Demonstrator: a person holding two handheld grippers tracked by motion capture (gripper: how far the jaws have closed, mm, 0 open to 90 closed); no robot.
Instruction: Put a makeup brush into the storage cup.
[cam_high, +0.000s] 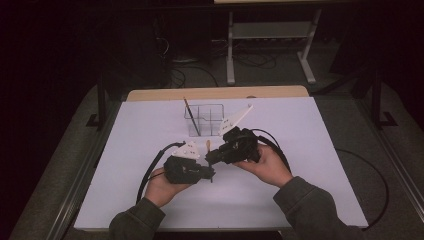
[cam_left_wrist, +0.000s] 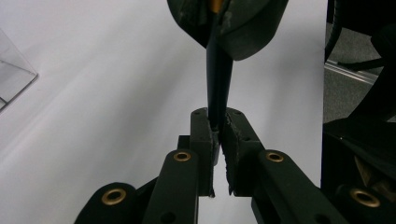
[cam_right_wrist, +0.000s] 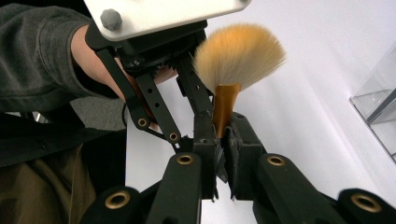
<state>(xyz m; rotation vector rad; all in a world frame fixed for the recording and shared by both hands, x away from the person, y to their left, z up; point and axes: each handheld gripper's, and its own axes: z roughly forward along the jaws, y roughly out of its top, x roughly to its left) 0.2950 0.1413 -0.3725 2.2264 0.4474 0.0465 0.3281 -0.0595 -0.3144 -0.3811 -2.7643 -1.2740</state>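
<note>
With the left gripper (cam_high: 212, 173) clamped on the dark handle end of the makeup brush (cam_high: 208, 152) and the right gripper (cam_high: 210, 156) pinching its gold ferrule just under the bristles, both grip one short brush above the white table (cam_high: 310, 165), so any uneven pull could, I judge, wrench it askew or make it slip free. The brush's long axis runs between the two grippers, its orange bristles (cam_right_wrist: 239, 53) pointing away from the person toward the clear acrylic organizer (cam_high: 205, 120), where another brush (cam_high: 192, 116) leans.

Dim high view with dark surroundings, bright washed-out tabletop (cam_high: 300, 165) in gripper views, near tongs softly blurred
</note>
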